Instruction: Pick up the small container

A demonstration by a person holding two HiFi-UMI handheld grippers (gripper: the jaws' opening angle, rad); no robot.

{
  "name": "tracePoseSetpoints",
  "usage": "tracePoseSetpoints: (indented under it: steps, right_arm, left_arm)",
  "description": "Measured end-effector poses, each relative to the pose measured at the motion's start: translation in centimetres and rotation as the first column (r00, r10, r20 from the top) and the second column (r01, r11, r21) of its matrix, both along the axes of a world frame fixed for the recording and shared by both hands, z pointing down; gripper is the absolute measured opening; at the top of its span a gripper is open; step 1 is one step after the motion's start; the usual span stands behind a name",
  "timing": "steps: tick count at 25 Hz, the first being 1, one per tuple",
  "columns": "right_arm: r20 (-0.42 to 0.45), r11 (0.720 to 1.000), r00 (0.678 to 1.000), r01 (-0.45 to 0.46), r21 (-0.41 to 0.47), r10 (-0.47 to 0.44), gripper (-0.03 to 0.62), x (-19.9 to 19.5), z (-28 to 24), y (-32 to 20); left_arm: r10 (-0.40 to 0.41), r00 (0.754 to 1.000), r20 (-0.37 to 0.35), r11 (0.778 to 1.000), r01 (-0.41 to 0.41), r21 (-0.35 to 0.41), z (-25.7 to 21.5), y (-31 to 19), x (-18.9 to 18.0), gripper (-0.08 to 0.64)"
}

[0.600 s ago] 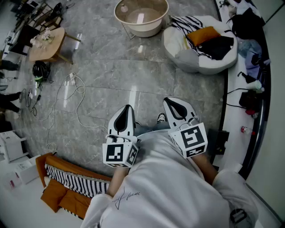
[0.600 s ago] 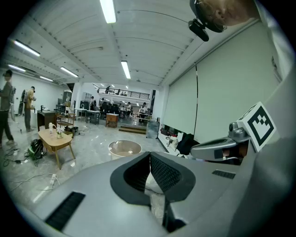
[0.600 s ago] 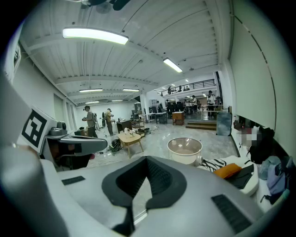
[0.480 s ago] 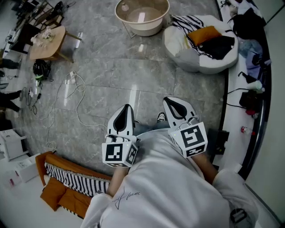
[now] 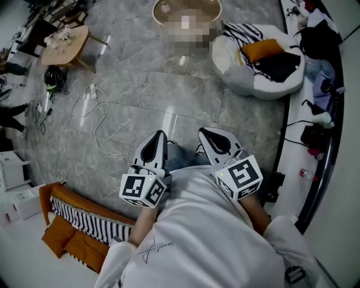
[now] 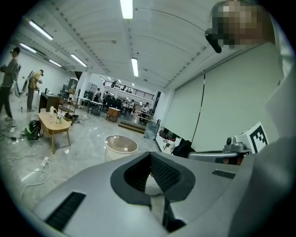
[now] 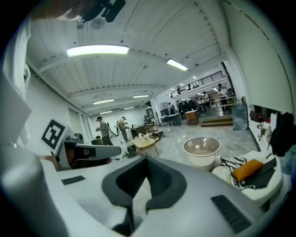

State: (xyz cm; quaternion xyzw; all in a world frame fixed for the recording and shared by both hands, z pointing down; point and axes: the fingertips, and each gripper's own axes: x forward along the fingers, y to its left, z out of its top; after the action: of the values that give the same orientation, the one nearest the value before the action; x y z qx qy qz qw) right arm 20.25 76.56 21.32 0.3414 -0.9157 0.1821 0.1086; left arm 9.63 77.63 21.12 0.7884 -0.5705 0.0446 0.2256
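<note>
Left gripper (image 5: 161, 136) and right gripper (image 5: 206, 134) jaws closed, empty, beige tub (image 7: 202, 159) on floor (image 5: 140, 95)

Two grippers — left gripper (image 5: 159, 135), right gripper (image 5: 206, 133) — one round tub (image 5: 161, 8), one wooden table (image 5: 65, 45), one beanbag (image 5: 231, 54)

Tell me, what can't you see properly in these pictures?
- Small container: none recognisable; items on the wooden table are too small, head view.
- Round tub: inside covered by a mosaic patch, head view.
- White counter: cut off by the right edge, head view.
</note>
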Motion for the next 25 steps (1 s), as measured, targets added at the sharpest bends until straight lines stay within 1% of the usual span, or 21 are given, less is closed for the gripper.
tracePoseSetpoints:
  steps: [1,3,4,6,8,11,15,17,20,23,25]
  right_arm:
    - [-0.013,1.000,1.000,0.010,0.023,-0.010,0.015,-0.3,-0.2,-0.2]
    - [-0.038,0.998,0.999,0.022,0.052,-0.020,0.015,-0.8,-0.4,-0.8]
    - [-0.050,0.998,0.998,0.032,0.053,-0.029,0.015,-1.0,-0.4,-1.0]
    - [-0.071,0.998,0.996,0.057,0.020,-0.056,0.015,-1.7,0.3,-1.4]
    - [-0.084,0.997,0.994,0.074,-0.009,-0.074,0.015,-2.3,1.0,-1.9]
    - [-0.079,0.996,0.993,0.085,-0.006,-0.085,0.015,-2.9,1.3,-2.8]
    - [-0.033,0.998,0.997,0.065,-0.014,-0.065,0.015,-3.2,1.1,-4.9]
    - [-0.022,0.998,0.997,0.069,-0.012,-0.070,0.015,-3.5,0.8,-6.0]
    - [-0.043,0.996,0.995,0.094,0.004,-0.093,0.015,-4.5,0.5,-7.4]
    - [-0.052,0.993,0.992,0.118,0.026,-0.117,0.015,-5.8,0.2,-9.1]
    - [-0.065,0.990,0.991,0.125,0.060,-0.121,0.015,-6.6,-0.1,-10.4]
  left_arm:
    - [-0.004,1.000,0.001,1.000,0.004,0.001,-0.1,-0.3,0.0,0.017]
    - [-0.007,0.999,0.042,1.000,0.007,0.001,0.1,-0.8,0.0,0.017]
    - [-0.006,0.998,0.064,1.000,0.006,-0.002,0.2,-1.0,0.1,0.017]
    - [-0.002,0.997,0.083,1.000,0.003,-0.010,0.5,-1.6,0.2,0.017]
    - [0.001,0.997,0.080,1.000,0.000,-0.016,0.7,-2.2,0.1,0.017]
    - [-0.006,0.997,0.079,1.000,0.006,-0.008,0.8,-3.6,-0.4,0.017]
    - [-0.008,0.996,0.088,1.000,0.006,0.021,0.5,-5.7,-1.0,0.017]
    - [0.006,0.997,0.071,1.000,-0.008,0.030,0.3,-6.6,-1.1,0.017]
    - [0.028,1.000,-0.005,0.999,-0.028,0.029,0.0,-8.3,-1.4,0.017]
    - [0.047,0.999,-0.022,0.998,-0.046,0.047,-0.4,-10.4,-2.1,0.017]
    - [0.057,0.998,-0.026,0.997,-0.055,0.061,-0.6,-11.9,-2.7,0.017]
